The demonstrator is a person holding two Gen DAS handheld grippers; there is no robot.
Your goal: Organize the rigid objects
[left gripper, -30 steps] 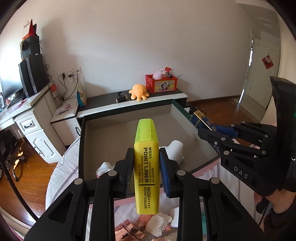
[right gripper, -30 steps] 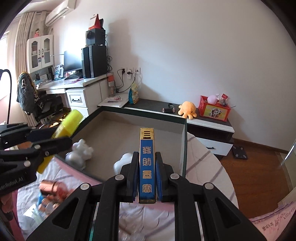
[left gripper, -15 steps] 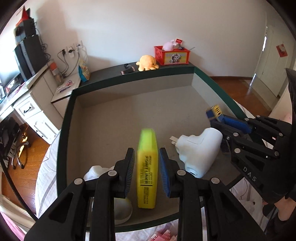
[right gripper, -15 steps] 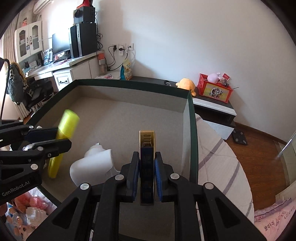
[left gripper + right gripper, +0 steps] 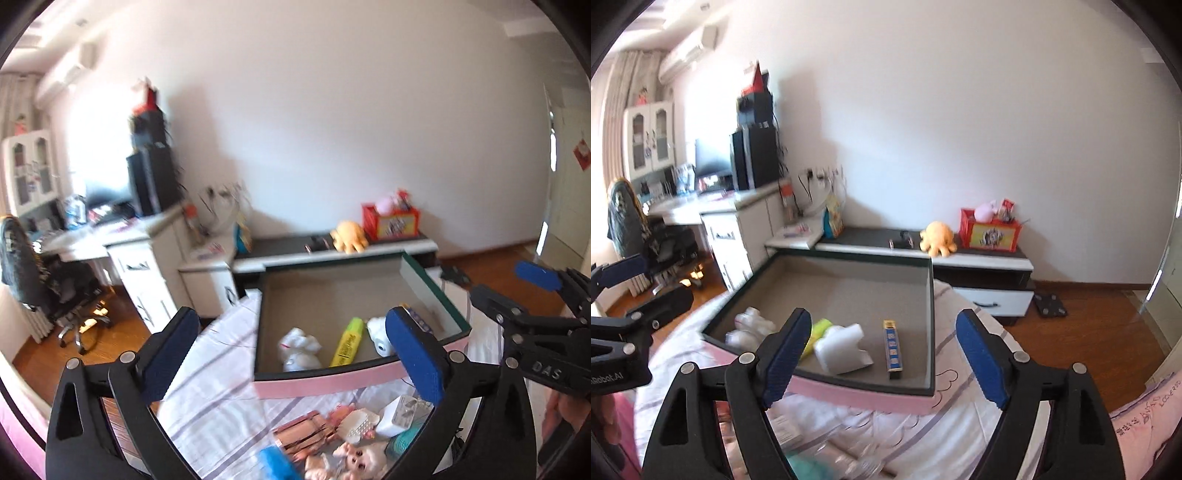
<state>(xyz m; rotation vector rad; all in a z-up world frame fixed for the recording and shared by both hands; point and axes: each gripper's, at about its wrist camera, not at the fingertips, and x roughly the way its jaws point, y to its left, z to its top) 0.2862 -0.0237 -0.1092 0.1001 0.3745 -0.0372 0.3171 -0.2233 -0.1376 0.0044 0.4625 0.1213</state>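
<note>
A grey-lined box with a green rim and pink front (image 5: pixel 332 382) rests on the bed. Inside lie a yellow highlighter (image 5: pixel 347 341), a white plug adapter (image 5: pixel 380 334), a white figurine (image 5: pixel 299 349) and a blue and gold box (image 5: pixel 892 349). My left gripper (image 5: pixel 291 321) hovers in front of the box, its jaws opening with nothing between them. My right gripper (image 5: pixel 884 321) hangs back from the box's near edge, jaws opening as well and holding nothing. Each gripper shows at the edge of the other's view: the right gripper (image 5: pixel 513 288), the left gripper (image 5: pixel 642 286).
Several small toys and packets (image 5: pixel 332 435) lie on the striped sheet in front of the box. Behind the box stands a low cabinet (image 5: pixel 982 258) with an orange plush and a red box. A desk and chair (image 5: pixel 62 280) are at the left.
Both grippers went from shut to open. The highlighter and the blue and gold box left the jaws and now lie in the box. Both grippers drew back and up from it.
</note>
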